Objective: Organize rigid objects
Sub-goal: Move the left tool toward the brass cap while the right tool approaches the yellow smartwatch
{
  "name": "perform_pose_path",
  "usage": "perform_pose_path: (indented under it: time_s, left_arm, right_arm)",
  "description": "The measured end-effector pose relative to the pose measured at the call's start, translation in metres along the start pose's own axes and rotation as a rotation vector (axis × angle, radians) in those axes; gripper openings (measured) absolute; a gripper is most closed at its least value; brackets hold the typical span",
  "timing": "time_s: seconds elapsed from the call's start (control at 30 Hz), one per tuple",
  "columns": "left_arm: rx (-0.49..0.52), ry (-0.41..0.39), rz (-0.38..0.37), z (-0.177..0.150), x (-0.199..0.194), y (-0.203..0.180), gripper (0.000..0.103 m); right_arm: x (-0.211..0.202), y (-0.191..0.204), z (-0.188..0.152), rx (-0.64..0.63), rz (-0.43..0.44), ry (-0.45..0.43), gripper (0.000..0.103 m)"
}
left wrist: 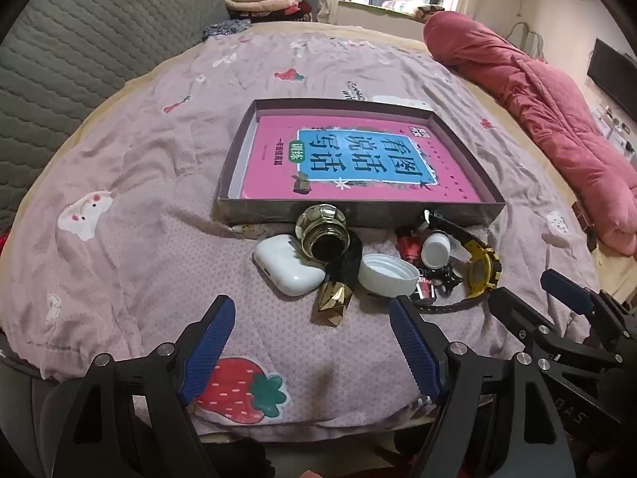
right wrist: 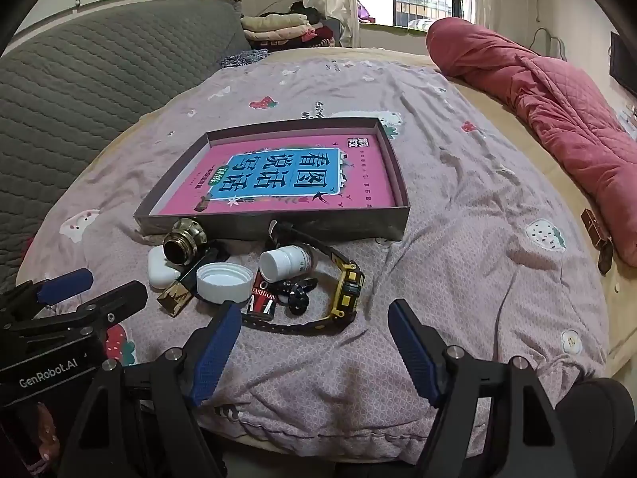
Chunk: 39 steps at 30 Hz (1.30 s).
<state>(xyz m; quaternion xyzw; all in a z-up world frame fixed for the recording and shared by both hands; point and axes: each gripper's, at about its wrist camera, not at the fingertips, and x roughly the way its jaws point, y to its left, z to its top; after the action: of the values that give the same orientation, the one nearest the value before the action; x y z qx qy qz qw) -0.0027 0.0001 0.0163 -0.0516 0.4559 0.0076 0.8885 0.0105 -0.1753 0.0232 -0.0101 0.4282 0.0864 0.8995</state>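
A shallow grey box (left wrist: 360, 215) (right wrist: 274, 225) with a pink book (left wrist: 358, 163) inside lies on the bed. In front of it sits a pile: a white earbud case (left wrist: 286, 265) (right wrist: 159, 269), a gold bottle (left wrist: 322, 231) (right wrist: 185, 241), a gold-tipped black tube (left wrist: 334, 298) (right wrist: 175, 296), a white lid (left wrist: 388, 275) (right wrist: 225, 281), a small white bottle (left wrist: 436, 249) (right wrist: 284, 263), a red-black pack (right wrist: 262, 298) and a yellow-black watch (left wrist: 483, 271) (right wrist: 346, 290). My left gripper (left wrist: 310, 322) is open just before the pile. My right gripper (right wrist: 314, 328) is open before the watch.
The bed has a pink-lilac printed cover (left wrist: 139, 183). A grey quilted headboard (left wrist: 79, 51) stands on the left and a rolled red quilt (left wrist: 537, 99) lies on the right. Folded clothes (right wrist: 278, 26) lie at the back near the window.
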Motion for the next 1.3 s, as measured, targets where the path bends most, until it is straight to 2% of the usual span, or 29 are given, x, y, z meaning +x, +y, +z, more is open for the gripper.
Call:
perform_pose_path:
  time_s: [0.3,0.57,0.77,1.13,1.3]
  left_arm:
    - [-0.002,0.003,-0.002,0.001,0.001,0.0,0.081]
    - [-0.003,0.003,-0.002,0.0,0.001,-0.001,0.081]
    - [-0.004,0.005,-0.002,0.0,0.0,0.001,0.081]
    - [-0.049,0.013,-0.004,0.002,0.006,0.016,0.081]
    - [-0.074,0.024,-0.005,0.007,0.013,0.022,0.081]
  right_arm:
    - [0.001,-0.006,0.003,0.01,0.001,0.004,0.076]
    - [0.001,-0.001,-0.008,0.011,-0.001,-0.001,0.076]
    - [0.003,-0.005,-0.001,0.018,0.003,0.001,0.076]
    - [0.003,-0.009,0.002,0.047,0.018,0.002,0.076]
    - [0.007,-0.013,0.006,0.031,-0.008,-0.012,0.076]
